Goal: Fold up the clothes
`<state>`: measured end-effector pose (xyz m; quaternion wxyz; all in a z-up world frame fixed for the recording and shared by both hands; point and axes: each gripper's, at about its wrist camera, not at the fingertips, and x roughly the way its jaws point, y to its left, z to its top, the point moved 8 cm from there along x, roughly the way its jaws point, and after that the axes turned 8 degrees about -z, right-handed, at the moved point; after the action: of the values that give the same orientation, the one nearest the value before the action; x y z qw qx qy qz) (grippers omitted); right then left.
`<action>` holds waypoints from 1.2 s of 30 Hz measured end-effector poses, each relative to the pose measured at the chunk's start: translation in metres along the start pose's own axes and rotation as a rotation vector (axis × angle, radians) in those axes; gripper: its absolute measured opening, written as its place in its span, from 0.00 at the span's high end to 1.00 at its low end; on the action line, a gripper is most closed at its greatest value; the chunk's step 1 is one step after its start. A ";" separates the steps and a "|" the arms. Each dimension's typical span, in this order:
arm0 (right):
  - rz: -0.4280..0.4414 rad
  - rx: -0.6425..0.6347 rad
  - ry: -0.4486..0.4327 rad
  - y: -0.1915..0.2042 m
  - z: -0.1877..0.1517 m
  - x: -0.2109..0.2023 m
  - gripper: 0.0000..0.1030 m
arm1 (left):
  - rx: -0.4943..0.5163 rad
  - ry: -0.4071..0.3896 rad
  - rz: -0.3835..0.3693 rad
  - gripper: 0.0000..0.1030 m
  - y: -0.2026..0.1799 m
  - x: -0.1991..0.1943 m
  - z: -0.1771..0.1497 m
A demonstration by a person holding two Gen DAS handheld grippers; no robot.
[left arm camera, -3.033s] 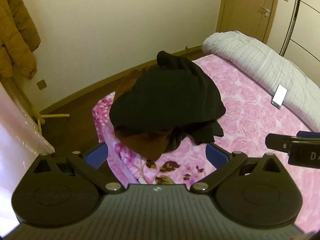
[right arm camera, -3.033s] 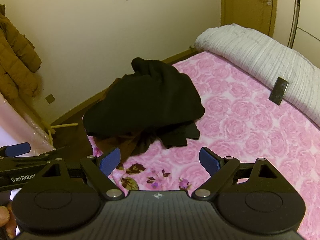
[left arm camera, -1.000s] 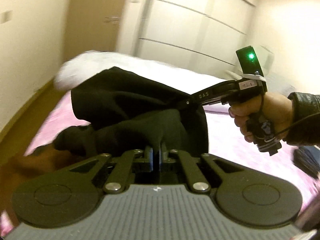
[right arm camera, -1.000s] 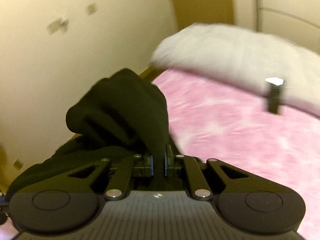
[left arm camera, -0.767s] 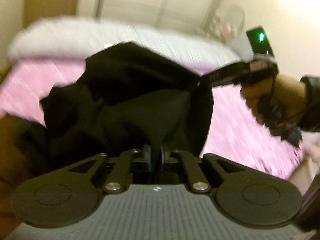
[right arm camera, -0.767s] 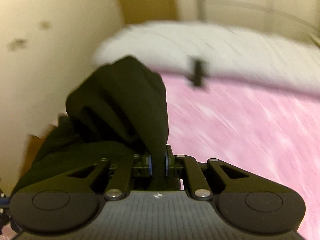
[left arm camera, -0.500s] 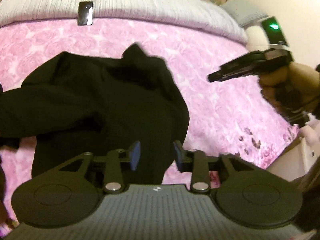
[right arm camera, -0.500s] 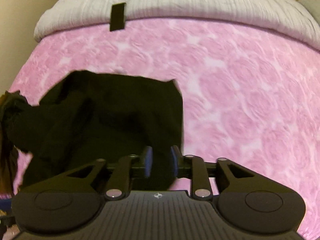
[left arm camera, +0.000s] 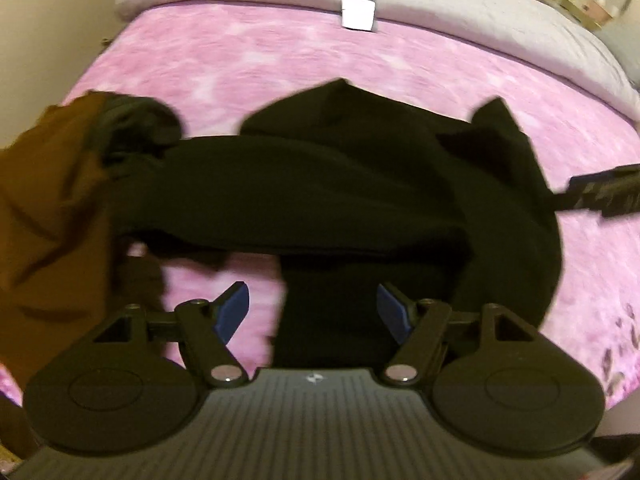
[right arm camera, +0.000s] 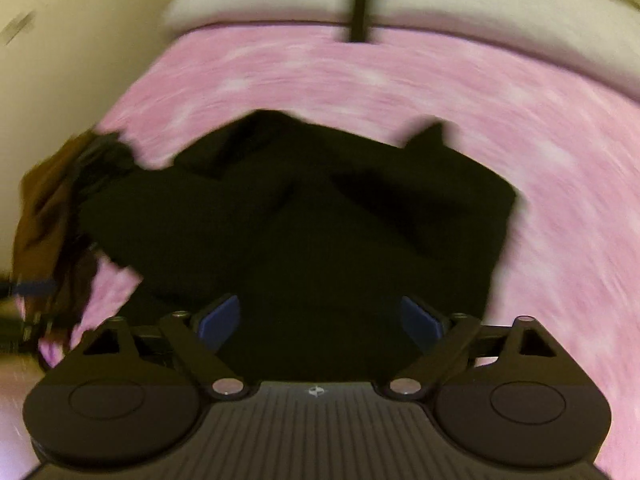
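A black garment (left arm camera: 360, 196) lies crumpled across the pink rose-patterned bed (left arm camera: 248, 56), and it also fills the middle of the right wrist view (right arm camera: 304, 216). My left gripper (left arm camera: 314, 310) is open just above its near edge, with nothing between the blue pads. My right gripper (right arm camera: 320, 320) is open over the same garment's near edge and holds nothing. The right gripper's black tip (left arm camera: 600, 194) pokes in from the right edge of the left wrist view. A brown garment (left arm camera: 48, 208) lies bunched at the left, touching the black one. Both views are blurred by motion.
A rolled white quilt (left arm camera: 460, 4) runs along the far side of the bed, with a phone (left arm camera: 358, 6) resting against it. A cream wall (right arm camera: 60, 60) stands to the left. Bare pink bedding (right arm camera: 560, 160) lies to the right of the black garment.
Both grippers were shut on the black garment and lifting it a second ago. They have since opened wide, and the garment has dropped onto the bed, spread beside the brown one.
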<state>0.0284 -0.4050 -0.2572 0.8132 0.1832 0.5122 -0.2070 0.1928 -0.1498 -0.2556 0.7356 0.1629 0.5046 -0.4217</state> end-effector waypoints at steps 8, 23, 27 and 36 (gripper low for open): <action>-0.204 -0.257 0.060 0.115 -0.003 0.102 0.39 | 0.007 0.018 -0.030 0.30 0.039 -0.003 -0.008; -0.574 0.321 -0.173 -0.114 0.001 -0.099 0.95 | 0.209 0.093 -0.243 0.27 -0.033 0.053 -0.013; -0.672 0.490 -0.126 -0.174 -0.062 -0.134 0.95 | 0.282 0.105 -0.278 0.27 -0.070 0.052 -0.021; -0.612 0.938 0.117 -0.252 -0.224 -0.121 0.95 | 0.380 0.107 -0.221 0.25 -0.127 0.059 0.011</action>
<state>-0.3202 -0.4865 -0.2603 0.5178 0.3796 0.4391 -0.6285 0.1079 -0.2589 -0.2796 0.6133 0.2646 0.4689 -0.5779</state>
